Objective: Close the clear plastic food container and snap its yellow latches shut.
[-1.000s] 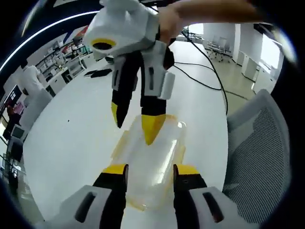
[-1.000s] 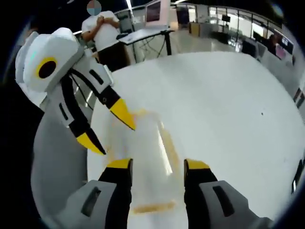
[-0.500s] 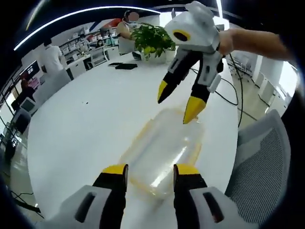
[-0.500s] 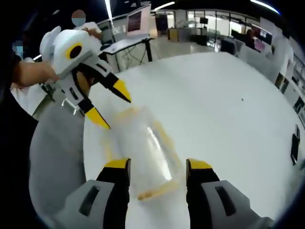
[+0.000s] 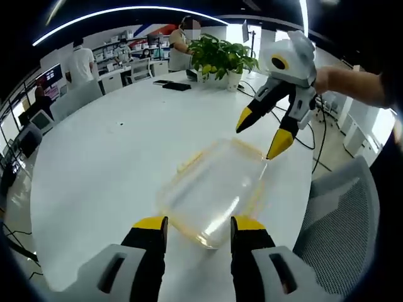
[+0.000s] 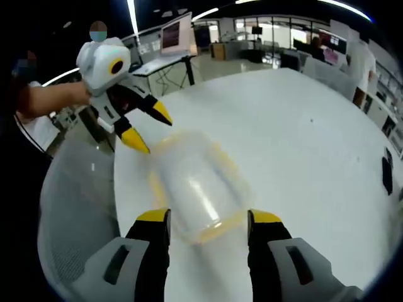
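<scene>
The clear container [image 5: 214, 192] with yellow trim sits lid-on near the edge of the white table [image 5: 107, 157], no readable labels on it. Left gripper [image 5: 196, 228] is wide open holding nothing, right gripper [image 6: 206, 220] same, both hovering at opposite ends. Potted plant [image 5: 220, 58] further back, mesh chair [image 5: 340, 220] alongside

The clear container [image 6: 196, 185] is motion-blurred in the right gripper view; whether its yellow latches [image 5: 192, 162] are snapped is indiscernible.
</scene>
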Demonstrator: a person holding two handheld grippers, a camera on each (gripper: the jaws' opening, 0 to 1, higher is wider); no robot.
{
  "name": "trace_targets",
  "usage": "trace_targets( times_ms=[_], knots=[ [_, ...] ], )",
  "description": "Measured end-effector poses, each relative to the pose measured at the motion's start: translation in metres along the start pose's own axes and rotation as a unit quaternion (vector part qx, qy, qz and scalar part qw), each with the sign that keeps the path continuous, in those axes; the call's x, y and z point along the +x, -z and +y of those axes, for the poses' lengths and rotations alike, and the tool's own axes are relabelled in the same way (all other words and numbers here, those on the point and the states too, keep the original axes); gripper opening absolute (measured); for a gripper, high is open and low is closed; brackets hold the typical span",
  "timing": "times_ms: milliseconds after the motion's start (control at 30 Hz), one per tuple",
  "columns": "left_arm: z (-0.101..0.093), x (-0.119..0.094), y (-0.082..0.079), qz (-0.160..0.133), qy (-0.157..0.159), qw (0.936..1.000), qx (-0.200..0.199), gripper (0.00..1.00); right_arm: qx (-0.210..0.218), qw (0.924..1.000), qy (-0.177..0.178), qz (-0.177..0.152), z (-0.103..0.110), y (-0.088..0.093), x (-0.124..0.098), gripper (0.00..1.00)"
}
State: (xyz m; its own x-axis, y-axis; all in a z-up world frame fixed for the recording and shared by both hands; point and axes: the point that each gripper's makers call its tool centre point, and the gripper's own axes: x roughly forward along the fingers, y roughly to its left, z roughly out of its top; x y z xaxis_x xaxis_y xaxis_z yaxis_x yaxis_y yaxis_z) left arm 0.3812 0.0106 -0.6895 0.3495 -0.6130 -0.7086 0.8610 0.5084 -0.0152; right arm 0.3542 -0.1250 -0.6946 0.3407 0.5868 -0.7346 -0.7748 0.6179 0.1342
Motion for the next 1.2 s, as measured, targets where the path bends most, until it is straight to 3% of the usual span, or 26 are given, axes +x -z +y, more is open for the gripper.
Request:
trace_targets(
  times_ms=[300,767,1200],
  knots=[
    [-0.007,0.001,0.005,-0.014,0.014,0.9997,0.017,0.4,-0.014,0.9999,-0.001,-0.004,0.011,0.012,0.002,0.49],
    [-0.007,0.018,0.025,0.015,0.033,0.9974,0.062,0.41,-0.032,0.9994,0.01,0.011,0.015,0.025,0.016,0.48],
    [0.002,0.026,0.02,0.022,0.034,0.9969,0.067,0.43,-0.033,0.9989,0.03,0.015,0.002,0.021,0.02,0.43]
  ],
)
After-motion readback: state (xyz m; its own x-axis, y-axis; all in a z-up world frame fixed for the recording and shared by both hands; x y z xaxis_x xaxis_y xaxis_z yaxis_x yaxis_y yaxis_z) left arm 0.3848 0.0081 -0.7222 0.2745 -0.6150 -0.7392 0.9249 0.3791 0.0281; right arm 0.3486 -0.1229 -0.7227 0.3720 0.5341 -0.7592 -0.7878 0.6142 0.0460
